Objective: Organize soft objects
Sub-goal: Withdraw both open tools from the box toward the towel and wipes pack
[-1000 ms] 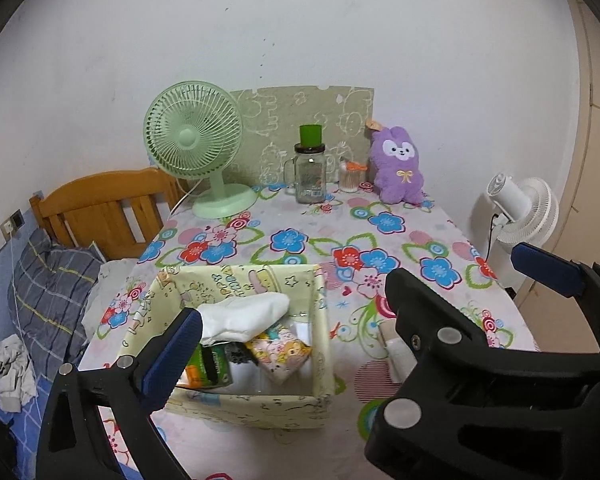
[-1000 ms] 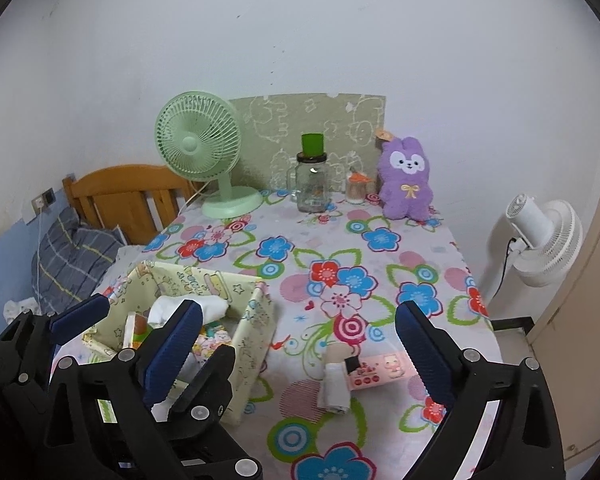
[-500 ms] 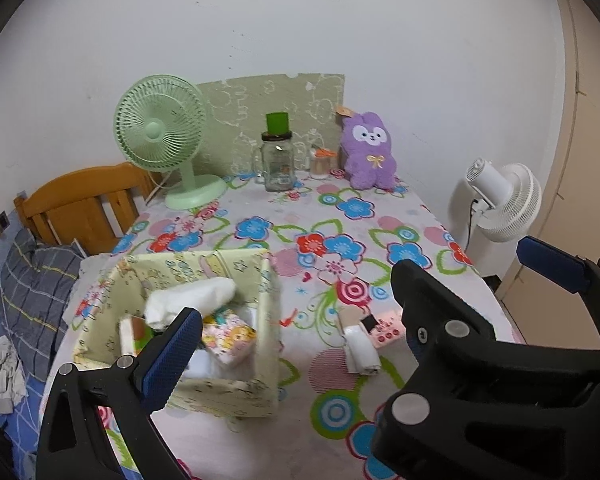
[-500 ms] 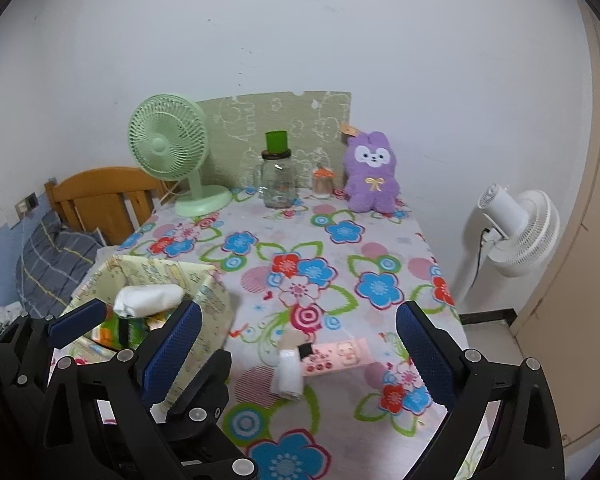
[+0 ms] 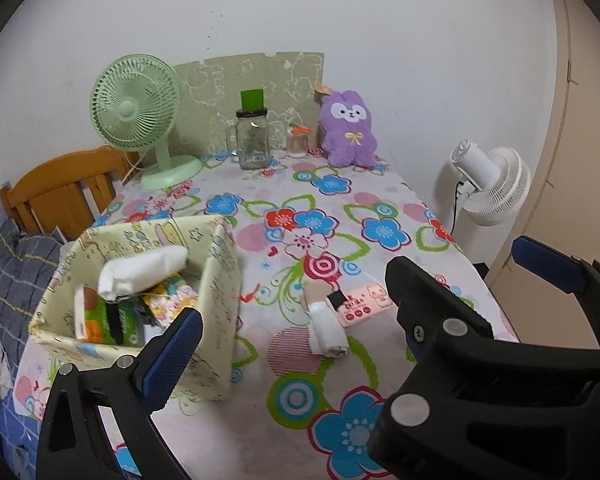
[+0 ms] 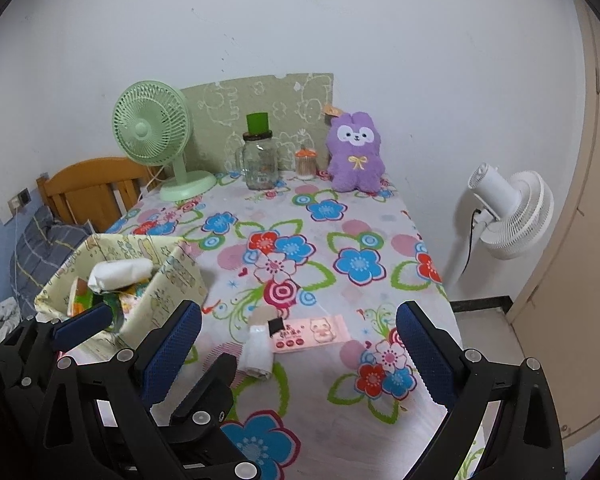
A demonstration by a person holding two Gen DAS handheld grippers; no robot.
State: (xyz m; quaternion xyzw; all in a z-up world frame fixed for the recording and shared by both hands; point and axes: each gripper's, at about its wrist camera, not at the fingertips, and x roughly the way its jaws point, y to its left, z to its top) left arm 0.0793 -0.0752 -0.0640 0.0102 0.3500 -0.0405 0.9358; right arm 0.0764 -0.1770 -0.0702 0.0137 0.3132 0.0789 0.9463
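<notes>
Floral tablecloth [image 5: 340, 432] in red, blue, pink, green; pale yellow printed fabric box [image 5: 220, 292]; purple plush rabbit [image 5: 348, 132]; mint-green fan [image 5: 136, 104].

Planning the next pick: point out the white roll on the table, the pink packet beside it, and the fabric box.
White roll [image 6: 257, 352]: right wrist view, middle of its body.
Pink packet [image 6: 316, 333]: right wrist view, centre of its printed face.
Fabric box [image 5: 220, 292]: left wrist view, right side wall.

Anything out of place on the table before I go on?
Yes: a rolled white cloth and a pink wipes pack lie loose on the tablecloth, outside the fabric storage box, which sags and leans.
</notes>
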